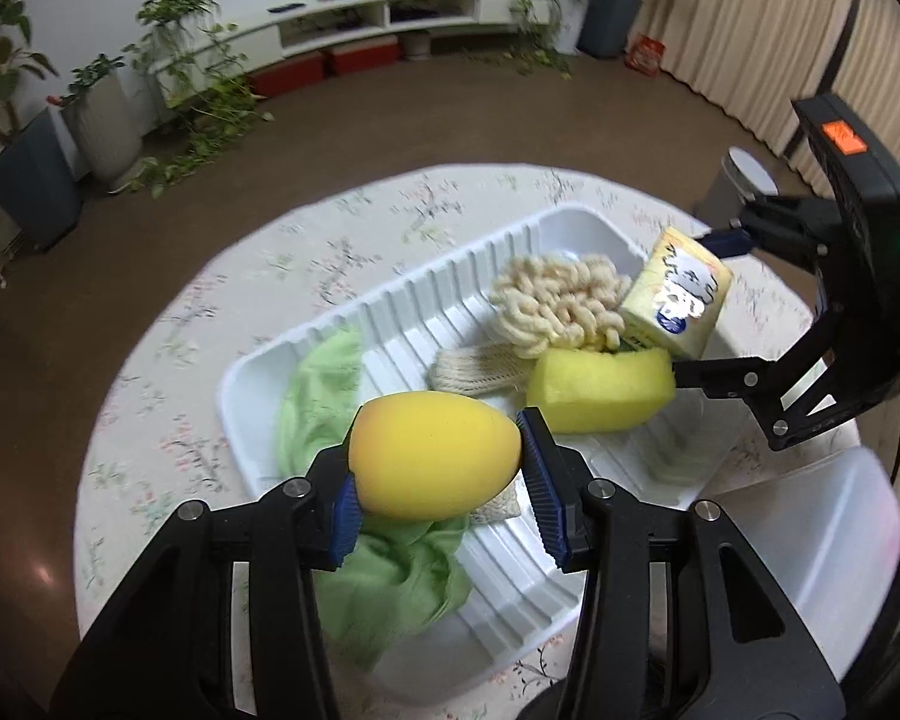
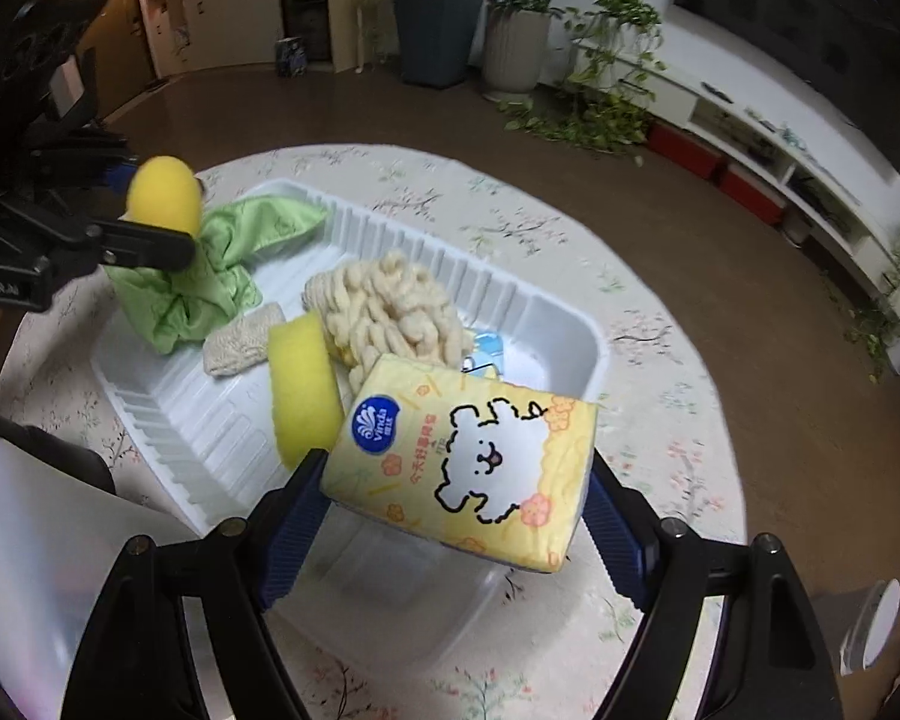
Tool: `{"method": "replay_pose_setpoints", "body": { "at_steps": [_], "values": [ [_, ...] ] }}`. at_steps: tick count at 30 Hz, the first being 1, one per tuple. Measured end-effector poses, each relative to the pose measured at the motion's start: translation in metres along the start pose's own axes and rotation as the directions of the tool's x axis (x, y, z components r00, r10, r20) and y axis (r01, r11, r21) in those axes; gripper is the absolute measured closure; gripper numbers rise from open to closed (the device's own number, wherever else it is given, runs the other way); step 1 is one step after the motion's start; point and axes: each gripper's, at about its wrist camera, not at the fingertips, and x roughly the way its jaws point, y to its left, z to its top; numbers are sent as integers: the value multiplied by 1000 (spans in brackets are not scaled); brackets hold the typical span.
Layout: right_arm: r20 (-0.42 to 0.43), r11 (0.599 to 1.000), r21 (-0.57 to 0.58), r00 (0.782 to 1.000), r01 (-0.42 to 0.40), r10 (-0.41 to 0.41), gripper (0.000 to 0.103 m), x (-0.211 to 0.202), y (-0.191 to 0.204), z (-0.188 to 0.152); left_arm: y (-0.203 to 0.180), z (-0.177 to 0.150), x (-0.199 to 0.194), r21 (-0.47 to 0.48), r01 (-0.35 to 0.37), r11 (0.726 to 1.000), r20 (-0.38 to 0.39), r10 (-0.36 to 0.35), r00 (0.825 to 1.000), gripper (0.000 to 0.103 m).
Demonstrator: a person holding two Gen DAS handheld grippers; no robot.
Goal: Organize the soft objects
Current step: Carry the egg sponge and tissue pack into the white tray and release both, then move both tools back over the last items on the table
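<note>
My left gripper (image 1: 435,483) is shut on a yellow egg-shaped foam ball (image 1: 435,459), held above the near end of a white ribbed tray (image 1: 414,306). It also shows in the right wrist view (image 2: 165,198). My right gripper (image 2: 453,507) is shut on a yellow tissue pack (image 2: 468,456) with a cartoon dog, held over the tray's other end; the pack shows in the left wrist view (image 1: 678,300) too. In the tray lie a green cloth (image 1: 324,396), a cream chenille mop pad (image 1: 555,300), a yellow sponge (image 1: 600,390) and a woven scrubber (image 1: 480,369).
The tray sits on a round table with a floral cloth (image 1: 240,300). A clear plastic bin (image 2: 402,594) stands below my right gripper, and a translucent lid or bin (image 1: 834,540) shows at the left wrist view's right. Potted plants and a low TV cabinet stand beyond.
</note>
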Motion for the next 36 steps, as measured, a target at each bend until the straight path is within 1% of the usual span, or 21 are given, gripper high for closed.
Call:
{"method": "replay_pose_setpoints", "body": {
  "at_steps": [6, 9, 11, 12, 13, 15, 17, 18, 19, 21, 23, 29, 32, 36],
  "values": [
    [-14, 999, -40, 1000, -22, 22, 21, 17, 8, -4, -10, -2, 22, 25, 13, 1000, -36, -12, 999, 59],
    [0, 998, -51, 999, -43, 43, 21, 16, 10, -4, -12, -6, 29, 20, 15, 1000, -50, -14, 999, 56],
    [6, 997, -59, 999, -42, 42, 20, 17, 13, -4, -9, -6, 30, 10, 17, 1000, -43, -17, 999, 53],
    [11, 997, -62, 999, -43, 44, 20, 16, 13, -4, -8, -6, 30, -1, 22, 1000, -38, -22, 999, 46],
    [14, 997, -64, 999, -42, 43, 20, 16, 13, -4, -6, -6, 29, -14, 26, 1000, -30, -26, 999, 34],
    [21, 997, -64, 999, -41, 42, 16, 15, 12, -4, -4, -5, 26, -27, 35, 999, -15, -35, 999, 24],
    [29, 997, -64, 999, -32, 34, 11, 13, 12, -6, -4, -3, 24, -29, 30, 999, -9, -30, 1000, 19],
    [35, 997, -65, 999, -28, 30, 9, 12, 12, -6, -4, -3, 24, -30, 28, 999, -6, -29, 1000, 13],
    [41, 998, -66, 999, -25, 27, 8, 11, 11, -6, -4, -3, 23, -32, 29, 999, -3, -29, 1000, 10],
    [51, 998, -59, 998, -23, 26, 6, 7, 10, -6, -4, -3, 22, -36, 28, 999, 5, -28, 1000, 8],
    [62, 998, -55, 998, -23, 26, 3, 4, 10, -6, -3, -2, 20, -43, 24, 999, 16, -23, 1000, 1],
    [87, 999, -43, 996, -24, 28, 0, -3, 6, -7, 0, 2, 11, -58, 21, 998, 49, -18, 999, 0],
    [113, 999, -29, 993, -36, 39, 0, -10, 0, -8, 5, 3, -1, -81, 28, 996, 89, -21, 996, 0],
    [173, 999, 1, 984, -49, 48, 0, -29, -10, -13, 17, 0, -27, -127, 60, 990, 155, -40, 987, 0]
  ]
}}
